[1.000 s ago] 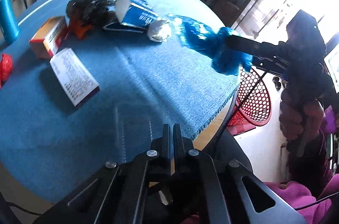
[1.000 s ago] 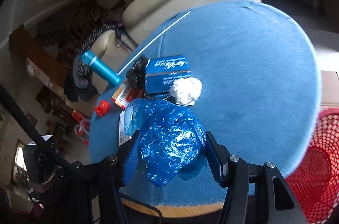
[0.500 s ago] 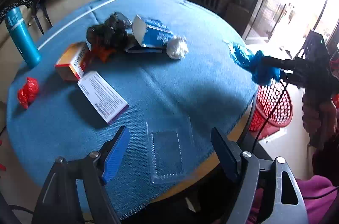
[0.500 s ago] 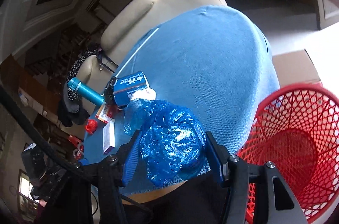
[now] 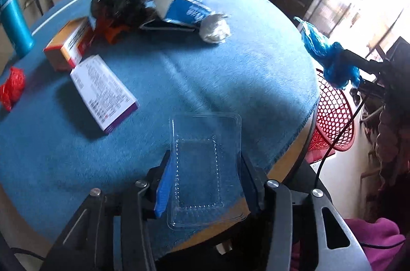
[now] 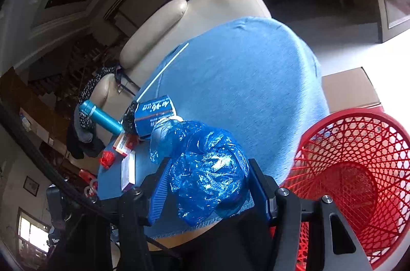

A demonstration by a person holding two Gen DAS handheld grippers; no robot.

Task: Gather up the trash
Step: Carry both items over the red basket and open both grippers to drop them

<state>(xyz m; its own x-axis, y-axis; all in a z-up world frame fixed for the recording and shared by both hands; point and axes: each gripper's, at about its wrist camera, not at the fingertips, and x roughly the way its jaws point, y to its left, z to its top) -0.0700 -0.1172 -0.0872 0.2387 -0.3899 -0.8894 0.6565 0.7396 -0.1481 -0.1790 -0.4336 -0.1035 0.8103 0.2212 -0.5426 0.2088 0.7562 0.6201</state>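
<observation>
Right gripper (image 6: 208,184), clamped on a crumpled blue plastic bag (image 6: 205,168), held off the edge of the round table (image 6: 243,81) beside the red mesh basket (image 6: 358,168). The bag is light, soft and slick; its bulk bulges past the pads, so a pinch through the densest wad is judged safer than one on a loose flap.

Left gripper (image 5: 205,178), jaws spread and straddling a clear plastic clamshell tray (image 5: 202,163) lying flat near the table's front edge; contact with the pads cannot be told. The tray looks thin, springy and slippery, likely to buckle under a hard squeeze; its rims offer the stiffest hold.

Remaining on the cloth: a purple-edged carton (image 5: 102,94), an orange carton (image 5: 69,45), a blue carton (image 5: 184,9), a white paper wad (image 5: 214,27).
</observation>
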